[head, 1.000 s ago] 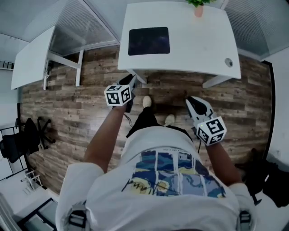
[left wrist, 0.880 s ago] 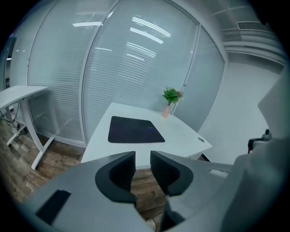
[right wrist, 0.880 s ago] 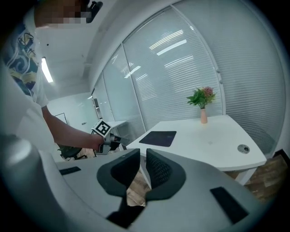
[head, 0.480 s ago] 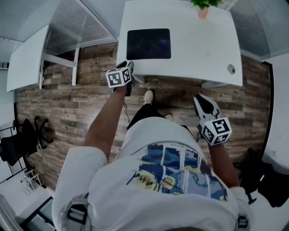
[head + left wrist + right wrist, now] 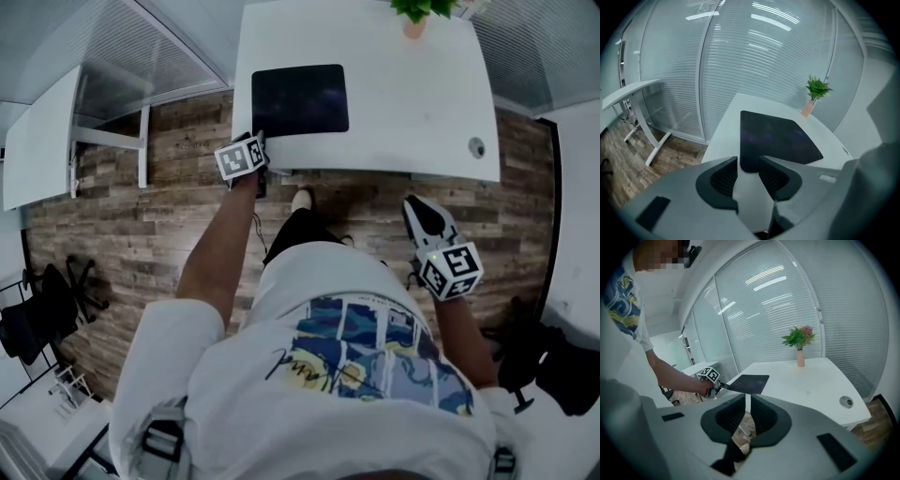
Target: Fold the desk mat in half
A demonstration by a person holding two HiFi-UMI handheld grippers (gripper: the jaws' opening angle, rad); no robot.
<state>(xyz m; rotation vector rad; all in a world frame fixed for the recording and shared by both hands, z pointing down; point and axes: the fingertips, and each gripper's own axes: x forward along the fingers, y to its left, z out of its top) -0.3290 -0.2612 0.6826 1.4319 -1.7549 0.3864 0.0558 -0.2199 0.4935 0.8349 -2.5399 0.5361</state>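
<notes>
The dark desk mat (image 5: pixel 300 100) lies flat on the left half of the white desk (image 5: pixel 403 103). My left gripper (image 5: pixel 255 145) reaches over the desk's front left edge, just short of the mat's near left corner. In the left gripper view its jaws (image 5: pixel 748 174) stand open, with bare desk between them and the mat (image 5: pixel 778 138) just ahead. My right gripper (image 5: pixel 414 206) hangs low over the floor in front of the desk, away from the mat. A narrow gap shows between its jaws (image 5: pixel 747 400), with nothing in it. The right gripper view shows the left gripper (image 5: pixel 724 386) at the mat's corner (image 5: pixel 749 383).
A small potted plant (image 5: pixel 413 21) stands at the desk's far edge, and a round cable hole (image 5: pixel 477 147) sits near its right front. A second white desk (image 5: pixel 37 141) is at the left, a black chair (image 5: pixel 42 300) behind it. Glass walls with blinds (image 5: pixel 754 61) enclose the room.
My left gripper has moved forward from above the floor to the desk's front left edge, by the mat's corner. The right gripper has hardly moved.
</notes>
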